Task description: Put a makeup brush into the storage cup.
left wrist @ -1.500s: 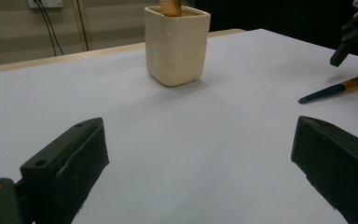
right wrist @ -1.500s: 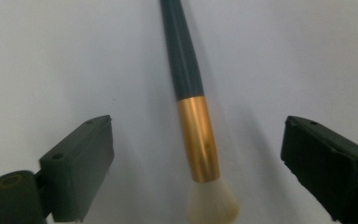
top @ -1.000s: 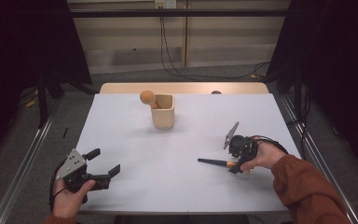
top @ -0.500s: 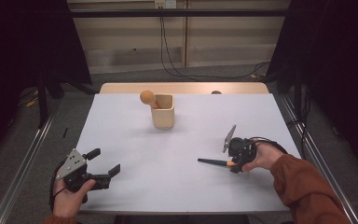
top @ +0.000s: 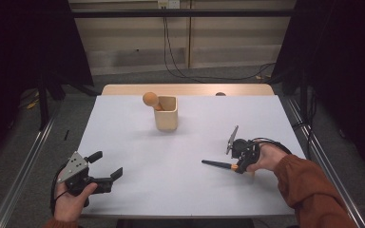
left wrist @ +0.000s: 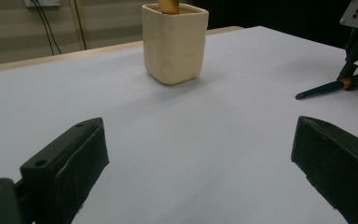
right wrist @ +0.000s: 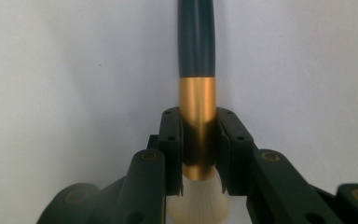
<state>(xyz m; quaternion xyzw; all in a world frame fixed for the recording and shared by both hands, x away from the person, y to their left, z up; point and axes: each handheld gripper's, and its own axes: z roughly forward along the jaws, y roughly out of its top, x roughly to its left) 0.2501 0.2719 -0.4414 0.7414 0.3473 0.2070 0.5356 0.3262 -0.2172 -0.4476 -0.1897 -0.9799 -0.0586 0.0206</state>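
A: Looking down from the high view, you have the white table [top: 180, 190] as the largest thing, and the cream cup [top: 166, 114] stands toward its far side with a round-headed wooden tool [top: 150, 100] leaning out of it. Where's your brush relative to that cup?

B: The brush [top: 217, 165] lies nearer you than the cup and off to its right. Your right gripper [top: 239, 167] has just been closing and its jaws now clamp the gold ferrule. The right gripper view adds what the high view can't: the gold band [right wrist: 196, 121] squeezed between both pads, pale bristles [right wrist: 198, 205] behind them, the dark handle [right wrist: 196, 37] running straight ahead.

A: And its long axis?

B: Roughly level on the table, handle tip pointing left, crossing in front of the cup. Your left gripper [top: 105, 171] sits well left of the cup and nearer you, jaws wide apart, nothing between them; its view shows the cup [left wrist: 175, 42] ahead and the brush [left wrist: 319, 89] at right. I can read no writing on anything.
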